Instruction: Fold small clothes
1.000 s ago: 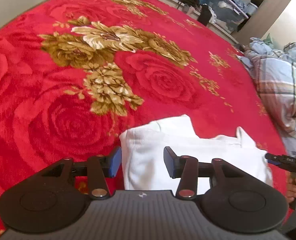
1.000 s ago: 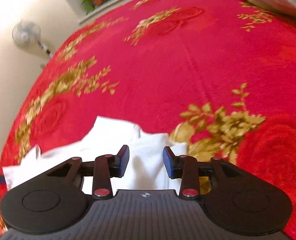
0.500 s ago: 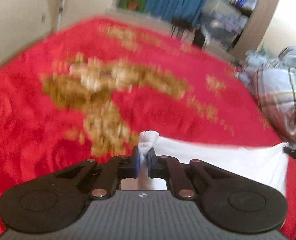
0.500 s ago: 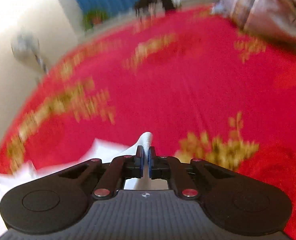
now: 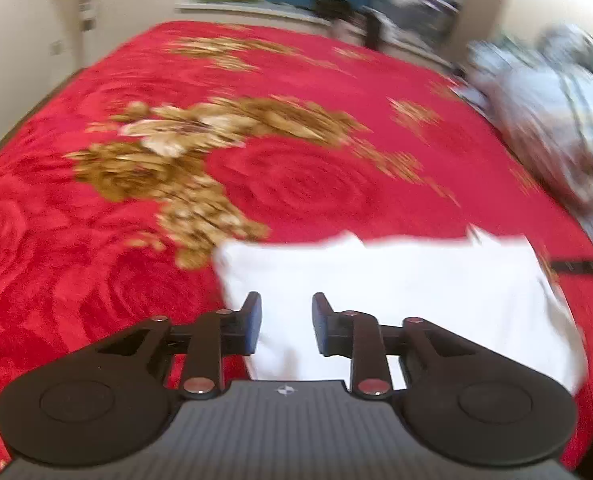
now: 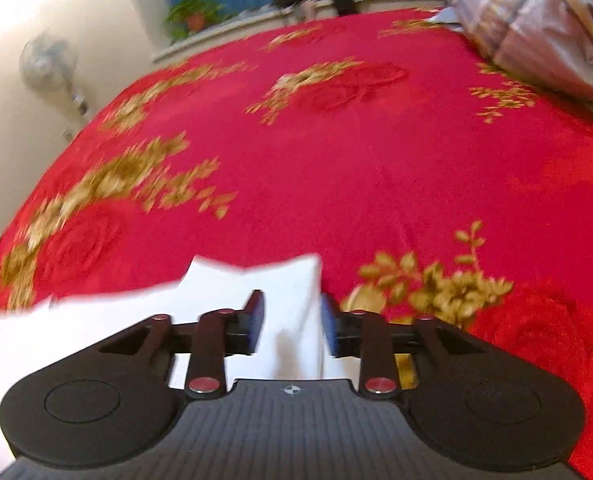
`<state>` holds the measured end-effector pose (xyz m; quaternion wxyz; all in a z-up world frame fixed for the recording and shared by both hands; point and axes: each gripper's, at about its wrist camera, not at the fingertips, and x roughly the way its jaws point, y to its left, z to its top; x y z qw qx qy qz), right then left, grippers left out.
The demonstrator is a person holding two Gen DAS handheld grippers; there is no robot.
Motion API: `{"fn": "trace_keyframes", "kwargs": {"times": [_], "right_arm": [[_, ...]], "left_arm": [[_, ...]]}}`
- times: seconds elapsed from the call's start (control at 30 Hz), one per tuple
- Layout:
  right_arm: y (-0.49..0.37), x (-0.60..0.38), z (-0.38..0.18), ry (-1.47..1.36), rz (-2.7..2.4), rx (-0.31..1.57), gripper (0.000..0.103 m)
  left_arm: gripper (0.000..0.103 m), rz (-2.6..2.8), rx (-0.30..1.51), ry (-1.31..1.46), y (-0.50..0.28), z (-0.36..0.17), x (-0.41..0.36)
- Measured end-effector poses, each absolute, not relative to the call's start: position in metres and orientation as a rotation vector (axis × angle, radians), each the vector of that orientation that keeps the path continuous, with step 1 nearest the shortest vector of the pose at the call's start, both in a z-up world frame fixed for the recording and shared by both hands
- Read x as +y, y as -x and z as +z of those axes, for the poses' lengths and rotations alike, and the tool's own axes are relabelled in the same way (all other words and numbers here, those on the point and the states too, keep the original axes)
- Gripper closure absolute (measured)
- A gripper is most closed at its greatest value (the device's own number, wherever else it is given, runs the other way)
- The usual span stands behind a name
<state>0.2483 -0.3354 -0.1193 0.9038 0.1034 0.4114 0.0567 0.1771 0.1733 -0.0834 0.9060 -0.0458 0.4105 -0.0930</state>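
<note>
At the bottom of both views, the left gripper (image 5: 284,322) and right gripper (image 6: 290,326) are opening, fingers spread, having released the white folded cloth garment (image 5: 396,292), now flat mid-frame on the red floral bedspread (image 5: 296,184).

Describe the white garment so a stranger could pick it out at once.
A red blanket with gold flowers covers the bed. At its near edge, just beyond both grippers, lies the white garment, flat and roughly rectangular. It is the only plain white thing there; the other fabric, a plaid quilt, is bunched at the far right.
</note>
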Motion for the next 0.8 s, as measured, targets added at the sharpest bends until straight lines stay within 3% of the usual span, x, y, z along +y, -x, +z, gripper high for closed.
{"fn": "trace_keyframes", "kwargs": {"times": [0.37, 0.6, 0.63, 0.67, 0.7, 0.8], "right_arm": [[-0.168, -0.335, -0.137, -0.021, 0.182, 1.012, 0.062], [-0.13, -0.348, -0.141, -0.083, 0.181, 1.028, 0.064], [-0.127, -0.348, -0.143, -0.089, 0.186, 1.035, 0.066], [-0.125, -0.347, -0.144, -0.088, 0.19, 1.039, 0.079], [-0.123, -0.347, -0.146, -0.09, 0.197, 1.045, 0.098], [-0.117, -0.359, -0.139, -0.196, 0.178, 1.03, 0.099]], "left_arm": [[0.067, -0.446, 1.069, -0.257, -0.109, -0.137, 0.149], [0.068, -0.43, 1.124, -0.244, -0.088, -0.151, 0.156], [0.074, -0.422, 1.118, -0.24, -0.085, -0.15, 0.155], [0.083, -0.417, 1.116, -0.226, -0.085, -0.149, 0.156], [0.095, -0.411, 1.125, -0.188, -0.085, -0.146, 0.158], [0.097, -0.363, 1.119, -0.175, -0.079, -0.127, 0.155]]}}
